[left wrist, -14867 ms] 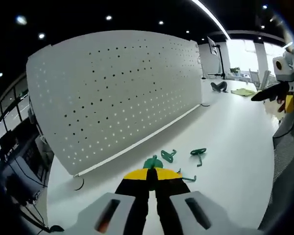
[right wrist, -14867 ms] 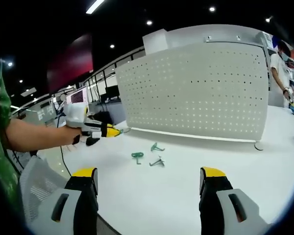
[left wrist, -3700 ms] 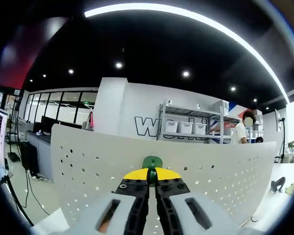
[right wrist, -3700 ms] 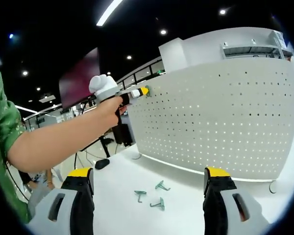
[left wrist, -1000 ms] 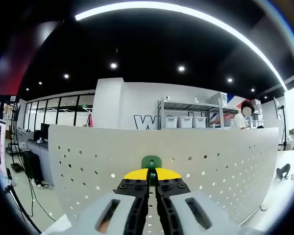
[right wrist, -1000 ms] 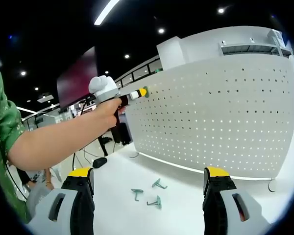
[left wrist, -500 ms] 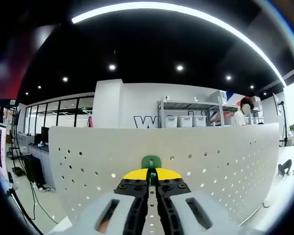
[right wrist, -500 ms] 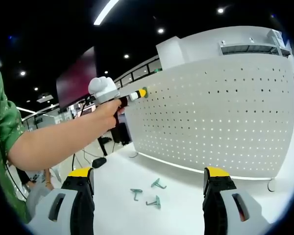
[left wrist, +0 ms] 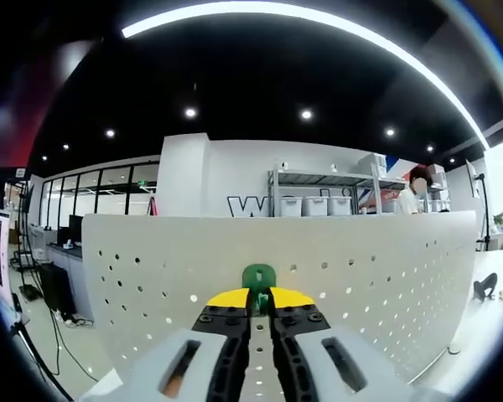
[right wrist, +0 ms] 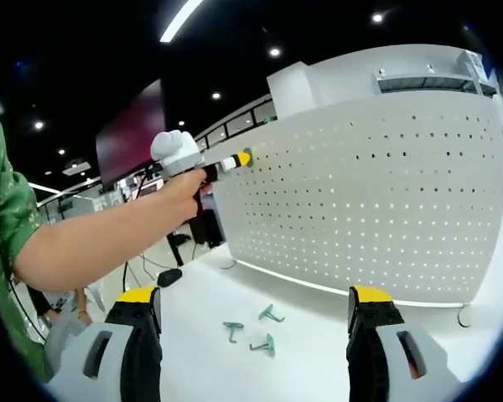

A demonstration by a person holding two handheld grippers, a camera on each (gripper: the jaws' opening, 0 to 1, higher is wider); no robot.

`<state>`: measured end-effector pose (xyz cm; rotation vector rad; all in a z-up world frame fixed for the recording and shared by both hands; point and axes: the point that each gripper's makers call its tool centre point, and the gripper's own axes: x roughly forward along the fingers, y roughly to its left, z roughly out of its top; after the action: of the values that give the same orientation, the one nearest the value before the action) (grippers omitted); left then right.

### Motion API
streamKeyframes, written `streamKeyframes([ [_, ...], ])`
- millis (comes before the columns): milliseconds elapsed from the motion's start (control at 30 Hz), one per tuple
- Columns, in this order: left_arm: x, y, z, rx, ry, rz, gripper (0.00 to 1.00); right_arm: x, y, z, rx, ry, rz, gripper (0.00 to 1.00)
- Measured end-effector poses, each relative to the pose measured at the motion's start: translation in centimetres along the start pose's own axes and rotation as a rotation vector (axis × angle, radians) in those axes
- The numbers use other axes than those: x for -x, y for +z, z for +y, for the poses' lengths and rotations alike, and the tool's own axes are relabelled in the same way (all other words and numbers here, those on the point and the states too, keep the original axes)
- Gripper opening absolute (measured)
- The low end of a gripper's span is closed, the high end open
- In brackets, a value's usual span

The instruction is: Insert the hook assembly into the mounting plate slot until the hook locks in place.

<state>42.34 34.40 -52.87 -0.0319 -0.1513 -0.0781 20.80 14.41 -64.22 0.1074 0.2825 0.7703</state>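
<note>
The white pegboard mounting plate (left wrist: 360,285) stands upright in front of my left gripper (left wrist: 258,298). That gripper is shut on a green hook (left wrist: 258,275), whose head is pressed against the plate near its top edge. In the right gripper view a hand holds the left gripper (right wrist: 237,158) at the upper left corner of the pegboard (right wrist: 377,193). My right gripper (right wrist: 255,295) hangs open over the white table (right wrist: 193,335) with nothing between its jaws. Three loose green hooks (right wrist: 264,344) lie on the table below the plate.
A shelf with white bins (left wrist: 318,205) and a person (left wrist: 419,186) stand behind the plate. Desks and screens (left wrist: 33,251) are off to the left. The plate's round foot (right wrist: 463,316) rests on the table at the right. A bare forearm (right wrist: 92,243) crosses the left side.
The gap between my left jaws looks a touch wider than half a second ago, with the hook still at the plate. The right gripper has not moved.
</note>
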Motion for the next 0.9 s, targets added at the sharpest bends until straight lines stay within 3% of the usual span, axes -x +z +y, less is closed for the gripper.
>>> streamKeyframes([
  [900,1.00,-0.65,-0.58,0.025,-0.033,0.034,0.29,-0.16,0.27,0.51,0.005,0.010,-0.006,0.94],
])
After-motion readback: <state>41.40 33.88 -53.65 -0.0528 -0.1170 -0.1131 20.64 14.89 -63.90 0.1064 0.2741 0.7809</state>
